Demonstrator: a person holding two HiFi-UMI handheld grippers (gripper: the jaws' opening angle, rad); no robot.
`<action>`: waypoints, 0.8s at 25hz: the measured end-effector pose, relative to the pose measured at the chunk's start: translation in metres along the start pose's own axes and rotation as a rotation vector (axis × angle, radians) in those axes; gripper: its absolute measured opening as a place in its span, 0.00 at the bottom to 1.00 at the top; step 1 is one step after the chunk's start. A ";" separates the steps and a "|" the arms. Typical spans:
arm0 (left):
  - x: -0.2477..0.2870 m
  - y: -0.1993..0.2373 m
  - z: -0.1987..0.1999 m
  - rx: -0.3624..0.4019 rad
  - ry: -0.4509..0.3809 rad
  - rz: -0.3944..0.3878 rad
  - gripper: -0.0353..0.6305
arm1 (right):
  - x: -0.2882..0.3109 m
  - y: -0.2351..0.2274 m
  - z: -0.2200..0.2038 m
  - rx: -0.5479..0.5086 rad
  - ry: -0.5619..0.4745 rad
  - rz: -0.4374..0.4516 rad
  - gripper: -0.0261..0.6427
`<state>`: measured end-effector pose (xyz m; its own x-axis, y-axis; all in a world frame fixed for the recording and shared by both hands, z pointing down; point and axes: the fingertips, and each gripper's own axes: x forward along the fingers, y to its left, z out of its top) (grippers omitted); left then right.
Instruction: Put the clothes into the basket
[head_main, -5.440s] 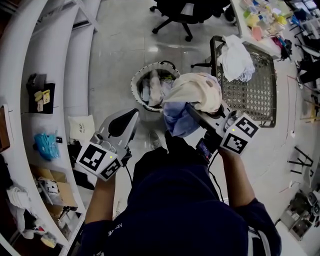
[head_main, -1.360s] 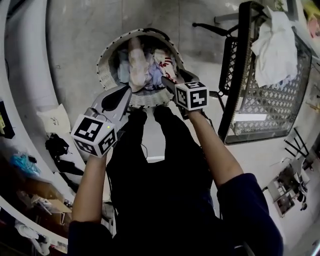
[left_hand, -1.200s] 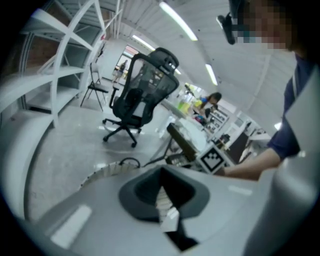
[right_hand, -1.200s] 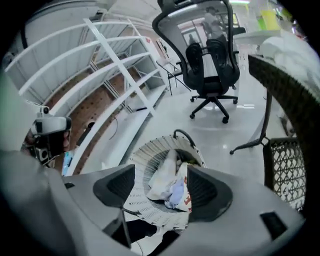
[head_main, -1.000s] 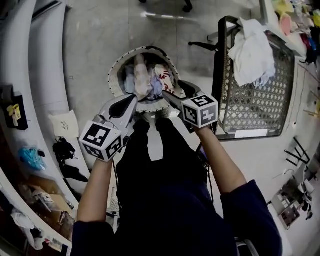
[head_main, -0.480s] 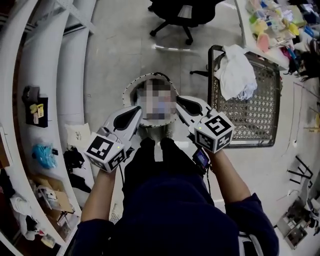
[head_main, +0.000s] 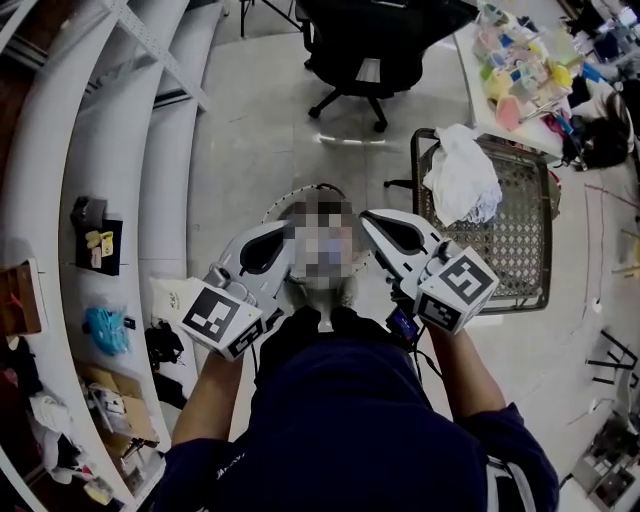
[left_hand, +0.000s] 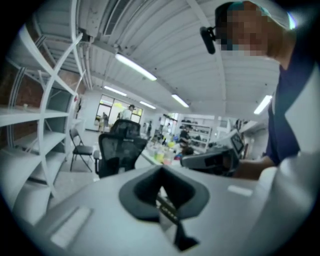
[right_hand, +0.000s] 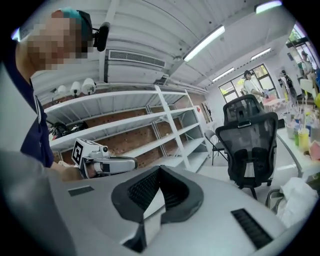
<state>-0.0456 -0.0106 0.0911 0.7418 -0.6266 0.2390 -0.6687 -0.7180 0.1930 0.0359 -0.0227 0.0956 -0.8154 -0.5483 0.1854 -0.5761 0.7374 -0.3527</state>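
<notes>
Only the rim of the basket (head_main: 287, 203) shows; its contents cannot be made out.

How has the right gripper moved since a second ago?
Yes: up. The right gripper was reaching into the basket; now it is held above its rim, shut and empty.

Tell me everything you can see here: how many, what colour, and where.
basket: one, white rim, on the floor ahead of the person; contents hidden.
mesh cart: one, dark, right of the basket.
clothes: one white heap, on the cart's far corner.
office chair: one, black, beyond the basket.
table: one, white, top right, crowded with colourful small items.
shelves: one white rack, along the left.
left gripper: one, grey, shut and empty, held up at the left.
right gripper: one, grey, shut and empty, held up at the right.
</notes>
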 end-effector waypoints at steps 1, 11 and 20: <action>-0.002 -0.001 0.006 0.008 -0.008 -0.002 0.06 | -0.001 0.005 0.007 -0.008 -0.010 0.008 0.05; -0.003 -0.002 0.038 0.061 -0.039 -0.014 0.06 | 0.002 0.023 0.042 -0.062 -0.049 0.052 0.05; 0.005 -0.004 0.044 0.076 -0.041 -0.026 0.06 | 0.005 0.019 0.042 -0.063 -0.032 0.052 0.05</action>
<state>-0.0371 -0.0240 0.0495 0.7613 -0.6184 0.1950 -0.6447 -0.7540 0.1258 0.0235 -0.0278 0.0510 -0.8425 -0.5205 0.1385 -0.5365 0.7880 -0.3022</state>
